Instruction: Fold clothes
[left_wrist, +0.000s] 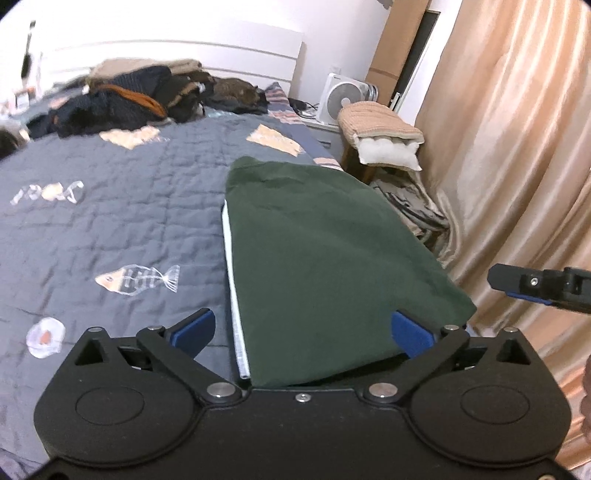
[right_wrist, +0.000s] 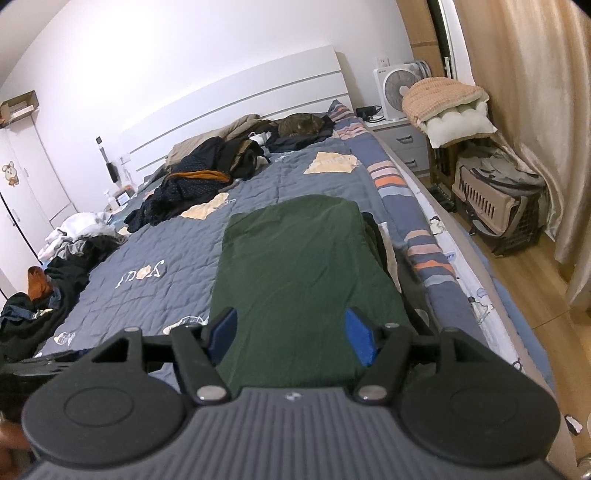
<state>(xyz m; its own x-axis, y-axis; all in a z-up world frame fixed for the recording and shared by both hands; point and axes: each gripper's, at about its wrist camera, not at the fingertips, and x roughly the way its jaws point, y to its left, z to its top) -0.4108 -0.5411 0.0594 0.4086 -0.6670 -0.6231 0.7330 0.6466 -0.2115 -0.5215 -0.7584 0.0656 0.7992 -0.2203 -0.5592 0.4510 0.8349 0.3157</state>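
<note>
A dark green folded garment (left_wrist: 325, 258) lies flat near the right edge of the bed, on top of a white folded piece (left_wrist: 233, 295) that shows along its left side. My left gripper (left_wrist: 303, 328) hovers over its near end, open wide, blue pads clear of the cloth. In the right wrist view the same green garment (right_wrist: 299, 266) stretches away from my right gripper (right_wrist: 291, 332), which is open above its near edge with nothing pinched. The right gripper's finger (left_wrist: 517, 282) pokes in from the right of the left wrist view.
A grey-blue quilt (right_wrist: 177, 258) covers the bed. Piles of dark unfolded clothes (right_wrist: 207, 173) lie by the white headboard and along the left side (right_wrist: 40, 295). Right of the bed stand a nightstand with a fan (right_wrist: 397, 92), a cushioned stool (right_wrist: 447, 107), a pet carrier (right_wrist: 495, 203) and curtains.
</note>
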